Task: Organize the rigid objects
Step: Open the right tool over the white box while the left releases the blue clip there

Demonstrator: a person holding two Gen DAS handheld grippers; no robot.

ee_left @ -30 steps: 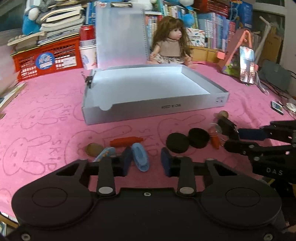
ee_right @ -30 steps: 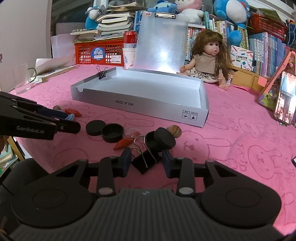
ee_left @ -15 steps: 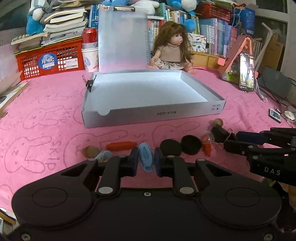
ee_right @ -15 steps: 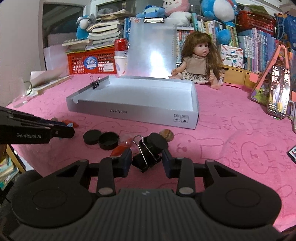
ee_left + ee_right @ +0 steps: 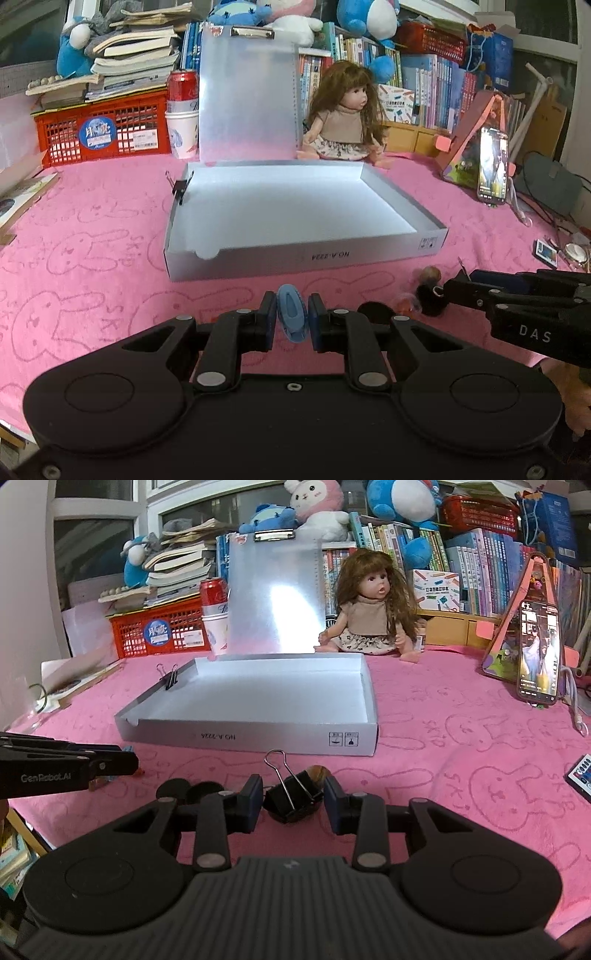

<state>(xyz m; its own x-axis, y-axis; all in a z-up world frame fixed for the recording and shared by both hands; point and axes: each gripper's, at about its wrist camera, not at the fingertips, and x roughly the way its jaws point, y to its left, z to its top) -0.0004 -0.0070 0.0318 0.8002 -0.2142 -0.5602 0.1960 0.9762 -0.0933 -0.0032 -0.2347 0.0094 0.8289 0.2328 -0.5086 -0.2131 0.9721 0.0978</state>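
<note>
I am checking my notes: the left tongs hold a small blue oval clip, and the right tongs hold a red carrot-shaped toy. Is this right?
Not quite. The left tongs do hold the small blue oval clip, but the right tongs hold a black metal binder clip, not a red toy, as the right wrist view shows.

Left gripper [image 5: 291, 323] matte black, blue-padded jaws, silver pivot rivets, right gripper [image 5: 293, 799] ribbed grey, "GenRobot.AI" and "DAS" lettering
</note>
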